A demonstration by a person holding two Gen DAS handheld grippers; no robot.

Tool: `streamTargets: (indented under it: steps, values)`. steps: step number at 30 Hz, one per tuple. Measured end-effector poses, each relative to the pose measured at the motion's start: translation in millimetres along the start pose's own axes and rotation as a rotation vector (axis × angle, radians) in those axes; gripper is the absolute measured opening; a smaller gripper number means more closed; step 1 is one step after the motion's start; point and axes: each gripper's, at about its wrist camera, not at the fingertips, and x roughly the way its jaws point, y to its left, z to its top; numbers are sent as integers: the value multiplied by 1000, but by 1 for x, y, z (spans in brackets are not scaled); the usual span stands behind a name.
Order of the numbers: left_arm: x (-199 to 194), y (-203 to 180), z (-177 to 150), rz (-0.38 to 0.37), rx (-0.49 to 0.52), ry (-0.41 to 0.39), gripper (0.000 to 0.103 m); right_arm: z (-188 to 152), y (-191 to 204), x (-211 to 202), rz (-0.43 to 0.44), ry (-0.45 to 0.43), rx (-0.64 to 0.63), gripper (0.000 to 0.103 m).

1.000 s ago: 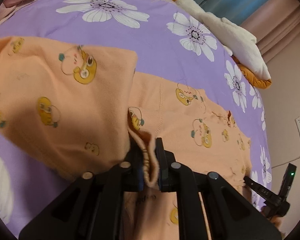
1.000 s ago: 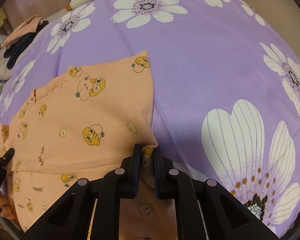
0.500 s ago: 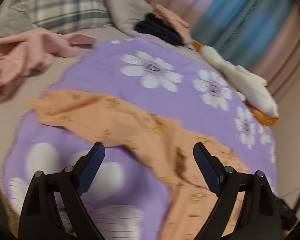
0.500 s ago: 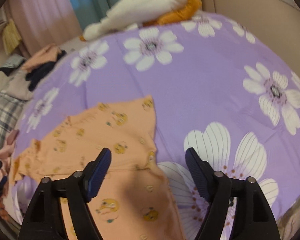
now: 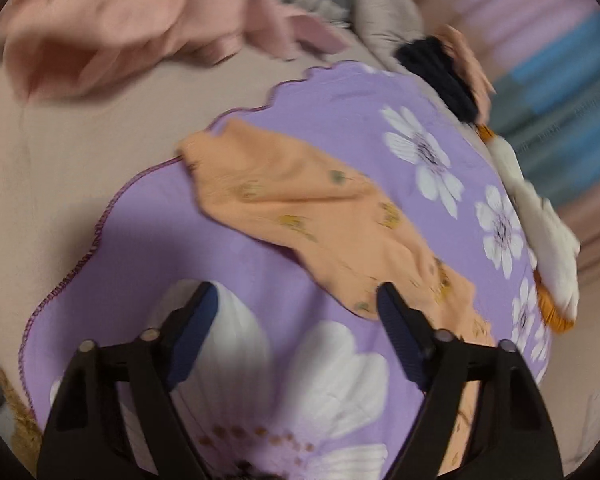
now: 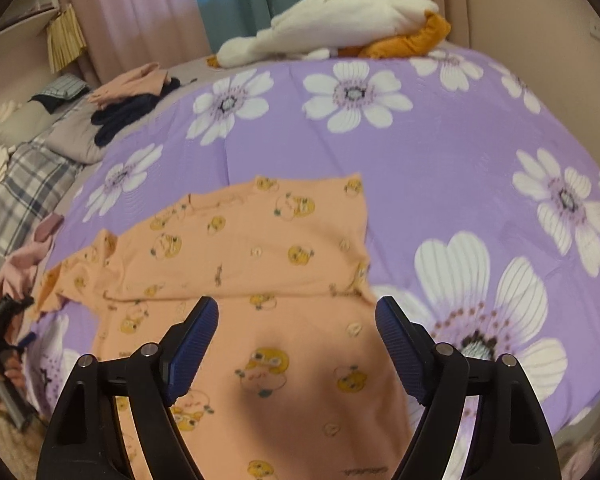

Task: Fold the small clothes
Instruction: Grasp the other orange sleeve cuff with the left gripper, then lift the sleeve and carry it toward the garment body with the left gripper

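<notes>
Orange garment (image 6: 260, 248): one, lying partly folded on purple flowered cover (image 6: 440, 152).
Left tongs (image 5: 296, 312): closing, nothing between.
Right tongs (image 6: 296, 316): standing apart, holding nothing.

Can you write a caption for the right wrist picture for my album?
Open right tongs hover above a folded orange duck-print cotton garment on a purple daisy-patterned bedspread.
</notes>
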Motion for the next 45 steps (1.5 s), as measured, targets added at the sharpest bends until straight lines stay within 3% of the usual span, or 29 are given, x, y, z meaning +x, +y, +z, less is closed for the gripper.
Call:
streamTargets:
  steps: [5,8,11,13,15,22,29,38,45]
  values:
    - [7,14,20,-58,-63,-30,75,-2,-1,3,-27,11,18,80]
    - [17,16,33,-67,-80,-49,69,-1,-2,6,-23,13,42,80]
    - [26,20,44,-71,-106,-74,51,-3,-1,8,-32,17,39,80]
    - [32,24,49,-69,-130,-92,20,-4,-1,10,-42,23,35,80]
    - [39,29,51,-43,-160,-96,10,-6,-3,12,-45,28,41,80]
    - [6,-9,52,-37,-88,-217,7,-6,-12,9,-51,21,70,80]
    - [-42,-84,51,-186,67,-282,6,-6,-19,5,-42,10,105,80]
    - [-66,-194,15,-360,321,-218,7,-11,-34,1,-41,0,148,80]
    - [-54,-260,-39,-413,508,-104,7,-16,-49,-3,-35,-5,184,80]
